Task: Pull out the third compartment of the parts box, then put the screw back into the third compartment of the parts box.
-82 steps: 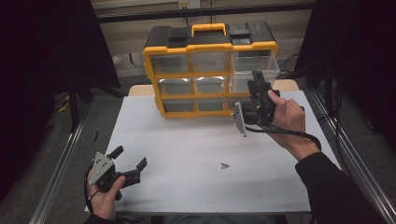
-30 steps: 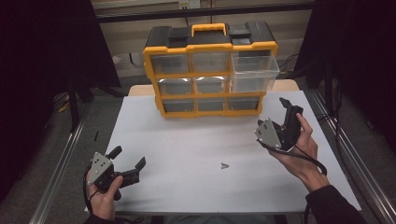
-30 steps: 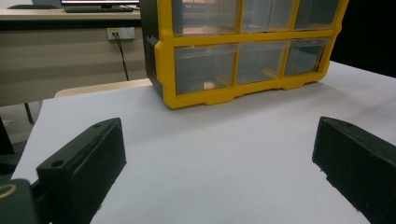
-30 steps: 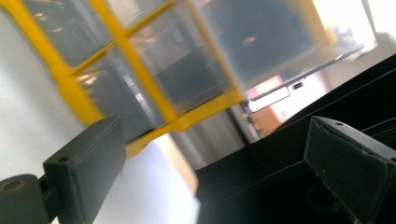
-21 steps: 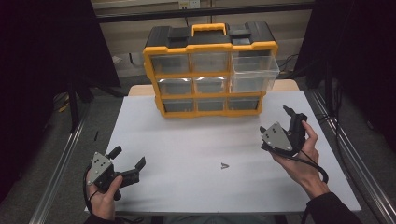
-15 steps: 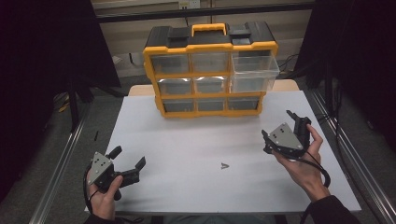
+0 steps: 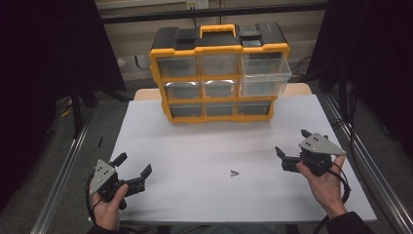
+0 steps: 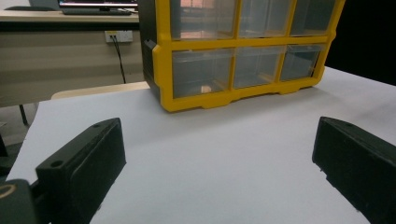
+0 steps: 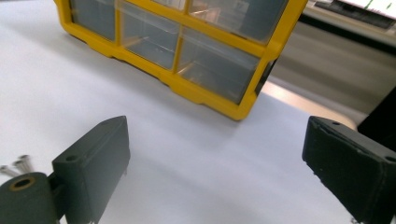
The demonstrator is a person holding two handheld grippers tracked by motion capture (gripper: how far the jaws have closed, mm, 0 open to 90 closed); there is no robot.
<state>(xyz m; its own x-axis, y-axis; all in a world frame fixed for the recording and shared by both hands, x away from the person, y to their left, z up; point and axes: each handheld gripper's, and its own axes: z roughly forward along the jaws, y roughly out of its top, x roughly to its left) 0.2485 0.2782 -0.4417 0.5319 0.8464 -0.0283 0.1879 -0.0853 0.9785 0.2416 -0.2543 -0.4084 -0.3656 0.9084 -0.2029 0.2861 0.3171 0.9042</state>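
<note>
Right tongs (image 7: 292,155) dropped from the drawer box (image 7: 219,73) at top centre to lower right, both tongs wide & empty; next prob. grab screws (image 7: 234,172), centre of table (image 7: 195,146).

High view looks down from above; both gripper views sit low, close, sharing the yellow organizer (image 7: 219,73) w/ it.

Organizer (image 7: 219,73) at back, screws (image 7: 234,172) mid-table.
</note>
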